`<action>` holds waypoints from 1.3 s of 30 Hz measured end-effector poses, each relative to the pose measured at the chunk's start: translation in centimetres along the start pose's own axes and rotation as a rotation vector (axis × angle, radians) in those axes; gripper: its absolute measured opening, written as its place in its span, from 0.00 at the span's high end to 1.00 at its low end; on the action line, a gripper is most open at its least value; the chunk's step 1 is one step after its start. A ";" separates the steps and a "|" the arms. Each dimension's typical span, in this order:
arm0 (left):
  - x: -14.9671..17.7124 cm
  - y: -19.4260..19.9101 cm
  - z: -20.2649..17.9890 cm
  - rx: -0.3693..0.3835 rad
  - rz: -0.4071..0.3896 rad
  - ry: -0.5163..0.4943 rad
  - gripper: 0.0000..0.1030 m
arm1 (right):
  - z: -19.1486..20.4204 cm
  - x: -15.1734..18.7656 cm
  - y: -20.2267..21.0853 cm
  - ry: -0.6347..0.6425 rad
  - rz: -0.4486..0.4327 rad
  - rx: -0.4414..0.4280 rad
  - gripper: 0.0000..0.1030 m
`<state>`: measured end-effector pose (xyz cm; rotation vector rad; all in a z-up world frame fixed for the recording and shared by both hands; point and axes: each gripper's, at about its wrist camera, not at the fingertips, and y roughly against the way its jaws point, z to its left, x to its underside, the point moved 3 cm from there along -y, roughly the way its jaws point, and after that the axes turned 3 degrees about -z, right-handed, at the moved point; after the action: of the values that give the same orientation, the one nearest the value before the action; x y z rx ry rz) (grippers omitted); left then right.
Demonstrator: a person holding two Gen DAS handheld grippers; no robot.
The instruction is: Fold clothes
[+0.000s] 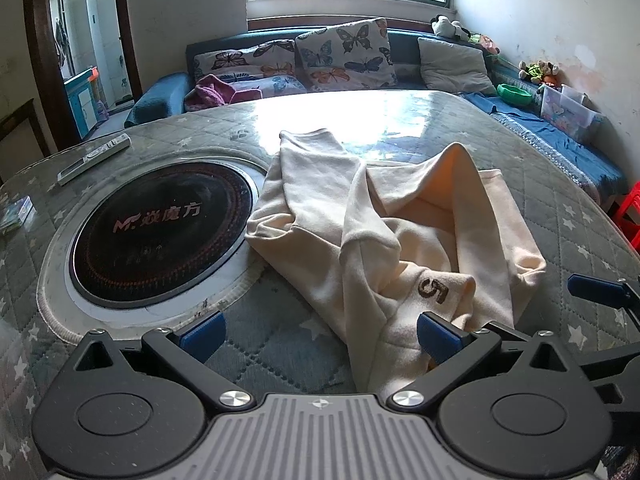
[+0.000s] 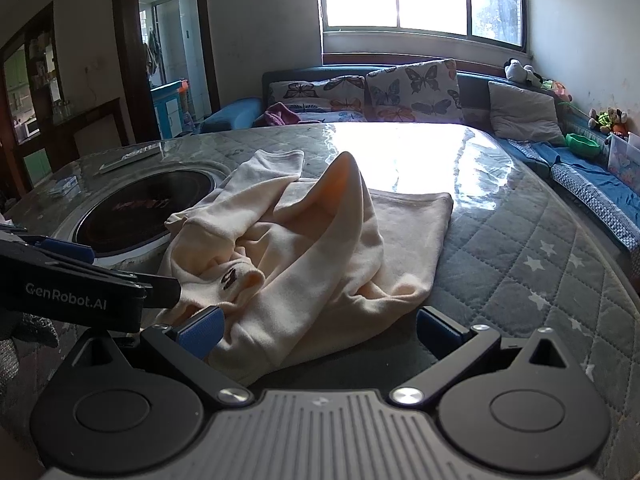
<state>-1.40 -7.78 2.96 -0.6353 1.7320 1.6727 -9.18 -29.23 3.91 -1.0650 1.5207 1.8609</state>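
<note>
Cream top [image 1: 384, 236] crumpled on the table [image 1: 560, 208], beside the hob [image 1: 160, 232].
Both grippers, left [image 1: 320, 332] and right [image 2: 318, 330], gape at its near hem, holding nothing; best pinch separate corners and spread it flat first.

The cream garment [image 1: 400, 232] lies bunched, so its folds bury most of its print: only a dark "5" [image 1: 433, 290] shows, and any neighbouring characters are lost in the creases. Its near hem runs out of sight behind the left hand-held gripper [image 1: 320, 334]. In the right wrist view the same print [image 2: 229, 279] is too crumpled to read, and lettering on the black round hob [image 2: 140, 204] set in the counter [image 2: 520, 248] blurs away.
</note>
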 end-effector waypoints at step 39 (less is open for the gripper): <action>-5.0 -4.3 0.6 -0.050 0.015 0.008 0.00 | -2.4 -4.0 -5.4 -0.063 0.022 -0.016 0.00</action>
<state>5.16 -7.90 3.67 -0.6541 1.7084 1.7307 -2.07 -29.85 4.02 -0.9906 1.4902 1.9062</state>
